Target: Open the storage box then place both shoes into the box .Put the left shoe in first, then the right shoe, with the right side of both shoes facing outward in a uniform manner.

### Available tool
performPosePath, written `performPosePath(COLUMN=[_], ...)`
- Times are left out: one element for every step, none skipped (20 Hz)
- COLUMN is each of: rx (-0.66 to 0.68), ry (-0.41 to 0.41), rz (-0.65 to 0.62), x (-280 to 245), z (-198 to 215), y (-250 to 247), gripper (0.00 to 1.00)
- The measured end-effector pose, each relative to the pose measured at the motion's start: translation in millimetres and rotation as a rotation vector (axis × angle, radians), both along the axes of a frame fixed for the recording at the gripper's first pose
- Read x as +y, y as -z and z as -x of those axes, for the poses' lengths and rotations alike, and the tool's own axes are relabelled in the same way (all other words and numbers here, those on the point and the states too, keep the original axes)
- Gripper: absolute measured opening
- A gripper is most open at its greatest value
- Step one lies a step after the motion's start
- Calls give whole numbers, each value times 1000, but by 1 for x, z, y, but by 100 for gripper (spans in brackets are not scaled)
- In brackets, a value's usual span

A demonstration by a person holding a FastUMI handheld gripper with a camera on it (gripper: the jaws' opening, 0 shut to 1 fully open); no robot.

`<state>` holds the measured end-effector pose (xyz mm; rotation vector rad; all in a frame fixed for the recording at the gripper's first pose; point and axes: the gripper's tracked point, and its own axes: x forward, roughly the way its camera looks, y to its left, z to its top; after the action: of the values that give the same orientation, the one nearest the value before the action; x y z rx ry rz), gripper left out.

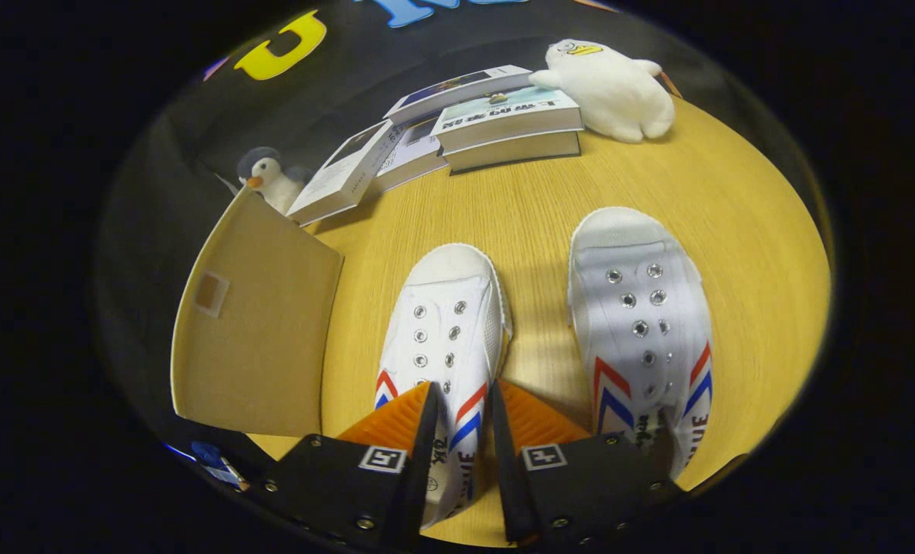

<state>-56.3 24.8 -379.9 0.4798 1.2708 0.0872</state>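
The gripper (462,400) pinches the side wall of the left white canvas shoe (443,338) on the grained wooden table (742,231), its striped twin (642,323) at 3 o'clock, the box's flat cardboard lid (253,331) raised at 9 o'clock.

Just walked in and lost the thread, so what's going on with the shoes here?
A hand-held gripper is at the left shoe, its fingers either side of the shoe's rear part; whether they press on it can't be told. The right shoe stands beside it on the table. The box's lid stands open to the left of the shoes. Neither shoe is in the box yet. Beyond them lie books and two plush toys.
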Motion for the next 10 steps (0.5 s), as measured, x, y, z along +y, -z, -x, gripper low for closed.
performPosePath(rx=[21,30,42,47,48,50,48,35,35,34], ry=[13,64,102,125,131,126,123,132,136,146], rz=[23,0,-16,-24,-22,-20,-25,-30,-39,-57], x=[-6,-1,-6,-6,-5,-3,0,2,4,5], z=[6,1,3,2,5,7,7,4,4,1], y=[-2,7,-2,-1,-4,-7,-10,-14,-19,-23], gripper=[38,37,12,12,12,12,12,12,12,12])
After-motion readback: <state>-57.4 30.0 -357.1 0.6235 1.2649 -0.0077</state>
